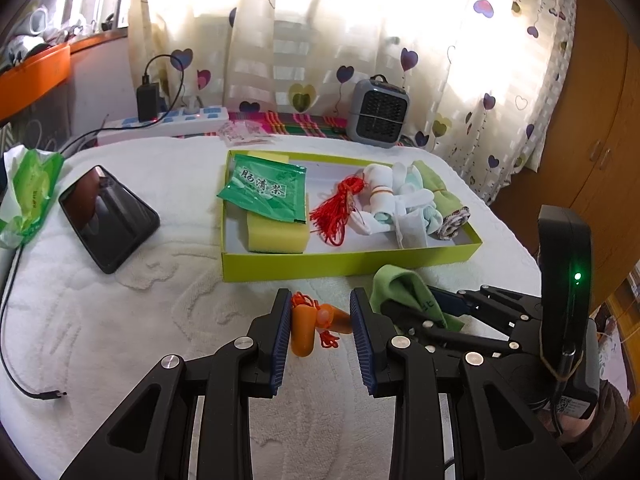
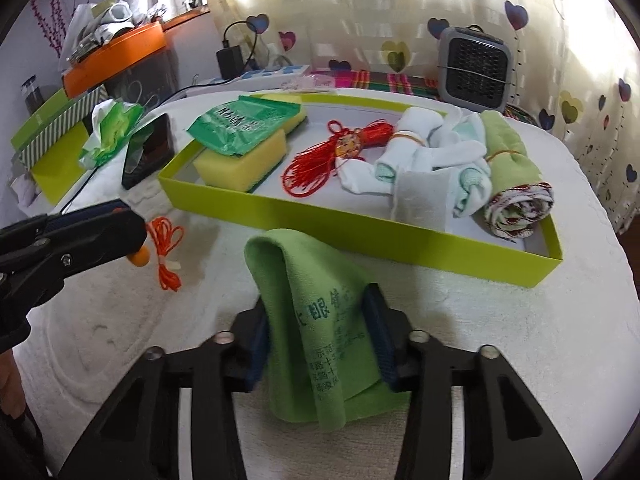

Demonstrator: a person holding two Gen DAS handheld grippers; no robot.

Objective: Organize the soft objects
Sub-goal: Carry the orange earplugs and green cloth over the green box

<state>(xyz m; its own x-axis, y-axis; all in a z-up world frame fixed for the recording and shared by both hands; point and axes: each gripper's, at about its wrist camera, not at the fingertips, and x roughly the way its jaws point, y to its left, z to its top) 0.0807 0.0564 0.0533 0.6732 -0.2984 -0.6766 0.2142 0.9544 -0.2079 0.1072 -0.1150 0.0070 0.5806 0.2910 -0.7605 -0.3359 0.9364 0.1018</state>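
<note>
A lime green tray (image 1: 344, 266) (image 2: 360, 236) lies on the white towel-covered surface. It holds a yellow sponge (image 1: 276, 234), a green tea packet (image 1: 266, 190), a red tassel (image 1: 336, 210), white socks (image 1: 384, 204) and a rolled green towel (image 2: 508, 152). My left gripper (image 1: 320, 330) is open around orange corded earplugs (image 1: 308, 330) lying on the towel. My right gripper (image 2: 320, 344) is shut on a green cloth with printed characters (image 2: 316, 320), just in front of the tray; it also shows in the left wrist view (image 1: 400, 288).
A black phone (image 1: 108, 218) and a green tissue pack (image 1: 30, 196) lie at the left. A power strip with charger (image 1: 168, 120) and a small grey fan (image 1: 378, 114) stand behind the tray by the curtain. A loose cable (image 1: 24, 384) lies at the left edge.
</note>
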